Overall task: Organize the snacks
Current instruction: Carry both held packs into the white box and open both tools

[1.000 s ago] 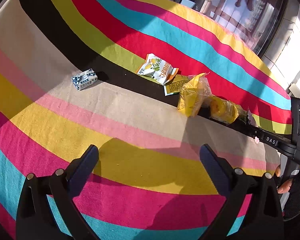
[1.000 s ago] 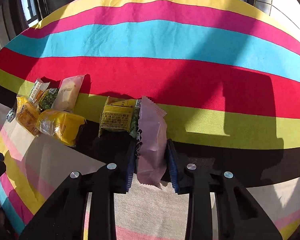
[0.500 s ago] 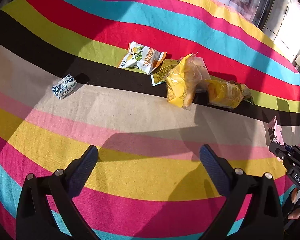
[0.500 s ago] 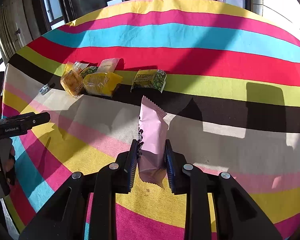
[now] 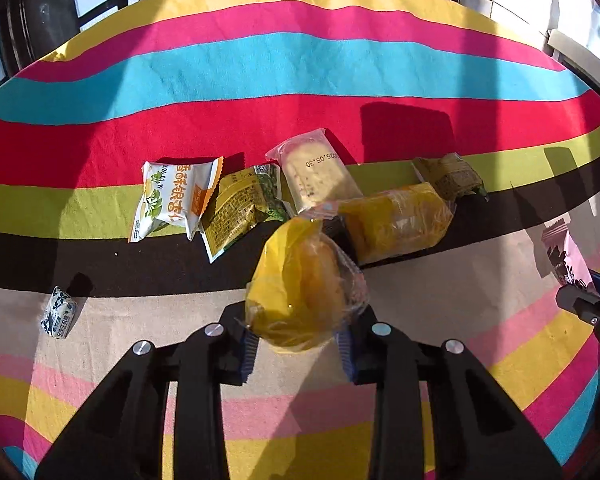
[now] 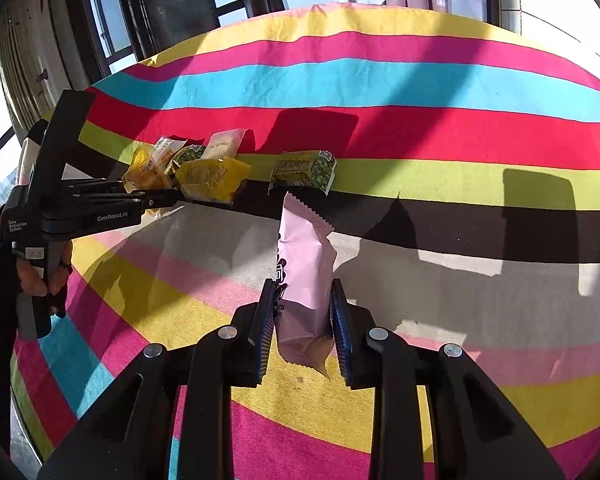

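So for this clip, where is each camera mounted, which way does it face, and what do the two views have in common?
Left wrist: on the left gripper, looking down its fingers, jaws closing on a yellow bun packet; right gripper at the right edge.
Right wrist: on the right gripper, shut on a pink packet; left gripper and gloved hand at left.
Shared: the striped cloth, the snack cluster, the pink packet, the bun packet.

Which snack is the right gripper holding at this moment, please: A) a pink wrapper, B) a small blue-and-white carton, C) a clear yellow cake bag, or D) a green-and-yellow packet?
A: the right gripper has its blue pads pressed on both sides of the pink wrapper, which stands upright between them above the striped cloth.
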The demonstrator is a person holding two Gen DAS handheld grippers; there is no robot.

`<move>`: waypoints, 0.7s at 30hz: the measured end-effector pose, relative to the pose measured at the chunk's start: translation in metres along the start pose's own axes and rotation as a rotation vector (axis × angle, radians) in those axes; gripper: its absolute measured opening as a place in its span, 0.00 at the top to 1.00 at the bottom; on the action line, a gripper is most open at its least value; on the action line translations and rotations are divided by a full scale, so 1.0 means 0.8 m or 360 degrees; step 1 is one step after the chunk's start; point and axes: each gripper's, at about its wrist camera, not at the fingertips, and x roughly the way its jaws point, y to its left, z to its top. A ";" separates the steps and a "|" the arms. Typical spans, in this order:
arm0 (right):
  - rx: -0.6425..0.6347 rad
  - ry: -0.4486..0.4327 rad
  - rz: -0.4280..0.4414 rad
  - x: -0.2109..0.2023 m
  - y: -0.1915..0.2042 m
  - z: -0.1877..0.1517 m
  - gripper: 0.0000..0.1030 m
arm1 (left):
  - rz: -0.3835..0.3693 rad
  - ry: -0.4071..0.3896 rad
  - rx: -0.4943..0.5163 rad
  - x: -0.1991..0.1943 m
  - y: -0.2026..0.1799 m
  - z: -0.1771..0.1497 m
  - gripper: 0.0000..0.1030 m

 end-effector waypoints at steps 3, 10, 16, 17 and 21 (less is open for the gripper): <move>-0.0002 -0.0013 0.0008 -0.001 0.000 0.000 0.73 | -0.0133 -0.0058 -0.0123 -0.035 0.003 -0.046 0.68; 0.0028 -0.0028 0.0010 -0.003 -0.003 0.000 0.73 | -0.0310 -0.0217 -0.0496 -0.085 0.034 -0.108 0.68; 0.0096 -0.0048 0.0062 -0.005 -0.013 0.000 0.73 | -0.0372 -0.0256 -0.0645 -0.084 0.047 -0.109 0.68; 0.0101 -0.0045 0.0063 -0.004 -0.014 0.000 0.73 | -0.0385 -0.0263 -0.0650 -0.084 0.048 -0.109 0.68; 0.0110 -0.0041 0.0046 -0.004 -0.014 -0.001 0.73 | -0.0408 -0.0273 -0.0661 -0.084 0.049 -0.108 0.68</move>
